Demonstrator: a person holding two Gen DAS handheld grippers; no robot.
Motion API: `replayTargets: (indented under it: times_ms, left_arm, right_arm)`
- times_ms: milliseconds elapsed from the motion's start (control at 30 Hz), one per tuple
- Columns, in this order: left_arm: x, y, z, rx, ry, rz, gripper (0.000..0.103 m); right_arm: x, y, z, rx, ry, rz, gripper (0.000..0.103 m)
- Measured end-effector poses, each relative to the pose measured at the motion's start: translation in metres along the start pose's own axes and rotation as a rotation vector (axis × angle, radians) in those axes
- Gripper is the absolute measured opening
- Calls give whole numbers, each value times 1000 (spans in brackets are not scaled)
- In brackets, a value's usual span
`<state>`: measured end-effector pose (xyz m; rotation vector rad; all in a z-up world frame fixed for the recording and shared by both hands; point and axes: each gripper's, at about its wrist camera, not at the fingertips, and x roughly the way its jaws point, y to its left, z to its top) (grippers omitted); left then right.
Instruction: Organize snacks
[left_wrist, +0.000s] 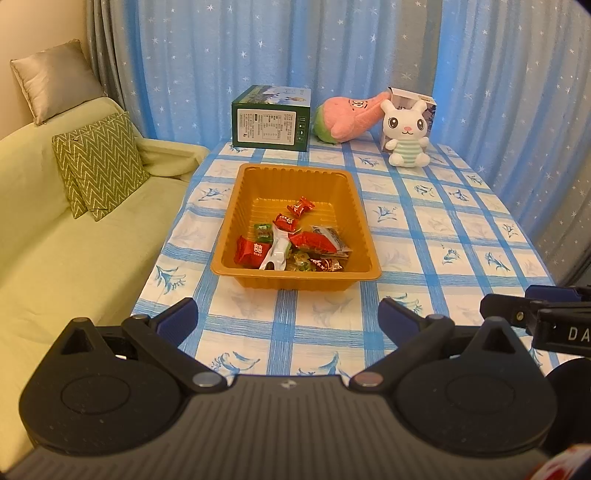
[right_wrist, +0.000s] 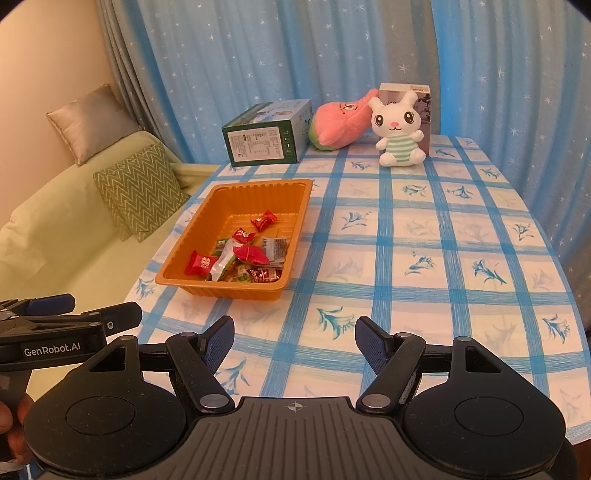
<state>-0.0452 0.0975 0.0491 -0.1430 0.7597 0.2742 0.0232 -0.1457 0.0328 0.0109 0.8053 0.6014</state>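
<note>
Hovering at the desk's (left_wrist: 424, 229) near edge, the left gripper (left_wrist: 288, 314) and right gripper (right_wrist: 294, 341) both stand wide apart and hold nothing. Beyond, at 12 o'clock from the left gripper and 11 o'clock from the right, the tray (left_wrist: 236, 206) holds all visible snacks (left_wrist: 295, 243). Farther, a box (left_wrist: 269, 120) and two plush toys sit by the curtain. Sorting appears finished or paused; any next move calls for a reach into the tray.
</note>
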Motion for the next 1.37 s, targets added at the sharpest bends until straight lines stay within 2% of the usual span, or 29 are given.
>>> replayTargets:
  times_ms: [1367]
  left_arm:
    - [1,1,0,5,-16,-11,103]
  right_arm:
    - [0,1,2,-3,-3,-3,72]
